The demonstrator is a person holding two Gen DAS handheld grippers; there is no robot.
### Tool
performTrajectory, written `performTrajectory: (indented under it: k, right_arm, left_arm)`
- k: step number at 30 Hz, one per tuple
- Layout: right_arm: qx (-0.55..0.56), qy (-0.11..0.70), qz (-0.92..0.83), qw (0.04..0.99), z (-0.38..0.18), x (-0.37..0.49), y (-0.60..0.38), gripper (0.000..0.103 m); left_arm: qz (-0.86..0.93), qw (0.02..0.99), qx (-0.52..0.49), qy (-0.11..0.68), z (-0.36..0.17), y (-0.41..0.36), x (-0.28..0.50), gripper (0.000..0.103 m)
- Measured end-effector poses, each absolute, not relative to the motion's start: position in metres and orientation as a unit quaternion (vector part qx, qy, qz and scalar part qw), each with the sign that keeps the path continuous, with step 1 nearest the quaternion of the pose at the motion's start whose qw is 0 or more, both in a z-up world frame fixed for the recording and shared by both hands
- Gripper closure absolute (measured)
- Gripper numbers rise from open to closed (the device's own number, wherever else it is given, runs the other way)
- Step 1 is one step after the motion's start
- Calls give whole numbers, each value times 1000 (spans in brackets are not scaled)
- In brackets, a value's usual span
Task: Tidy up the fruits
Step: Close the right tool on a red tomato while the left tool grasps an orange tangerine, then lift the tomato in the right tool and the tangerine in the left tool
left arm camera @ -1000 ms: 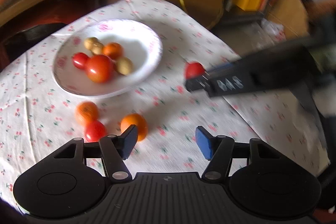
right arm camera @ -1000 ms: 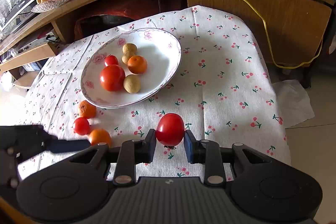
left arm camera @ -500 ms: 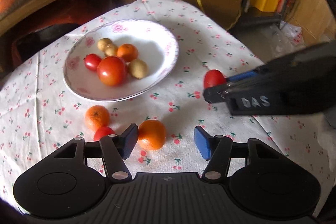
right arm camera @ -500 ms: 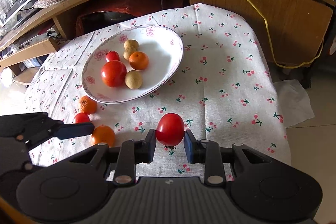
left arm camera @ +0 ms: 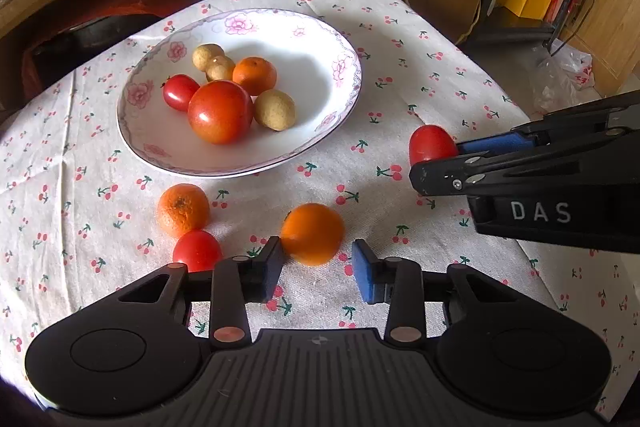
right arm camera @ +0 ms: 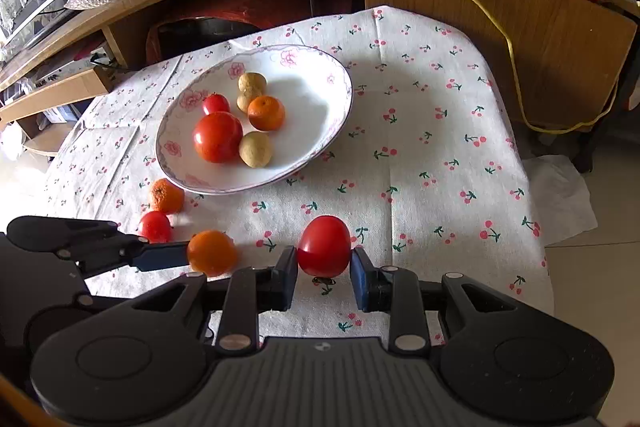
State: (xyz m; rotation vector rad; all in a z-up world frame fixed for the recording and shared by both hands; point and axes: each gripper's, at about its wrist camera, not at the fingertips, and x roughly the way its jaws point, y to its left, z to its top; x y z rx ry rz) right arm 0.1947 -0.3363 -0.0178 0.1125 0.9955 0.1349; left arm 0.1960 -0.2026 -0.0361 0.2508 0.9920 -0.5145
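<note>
**Two fruits between two pairs of fingers**

The right gripper (right arm camera: 324, 277) is closed on a red tomato (right arm camera: 324, 246), near the right of the plate (right arm camera: 340, 83), which lies far and to the left. The left gripper (left arm camera: 316, 273) is spread wide; the orange (left arm camera: 312, 233) sits just ahead between its fingers, touching the left one. This orange is nearer to the left hand's tool, and closing should catch it.
</note>
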Motion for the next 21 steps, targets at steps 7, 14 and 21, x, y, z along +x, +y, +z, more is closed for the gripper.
performTrajectory:
  k: [7, 14, 21]
  right_arm:
    - [49, 482, 67, 872, -22, 193, -337, 73]
    - [31, 483, 81, 871, -22, 188, -334, 73]
    - [-14, 484, 102, 869, -25, 175, -321, 73]
  left_arm:
    - [-242, 843, 113, 467, -36, -203, 199, 64]
    - [-252, 841, 131, 461, -29, -195, 185, 65]
    - [-262, 837, 148, 456, -30, -184, 171, 64]
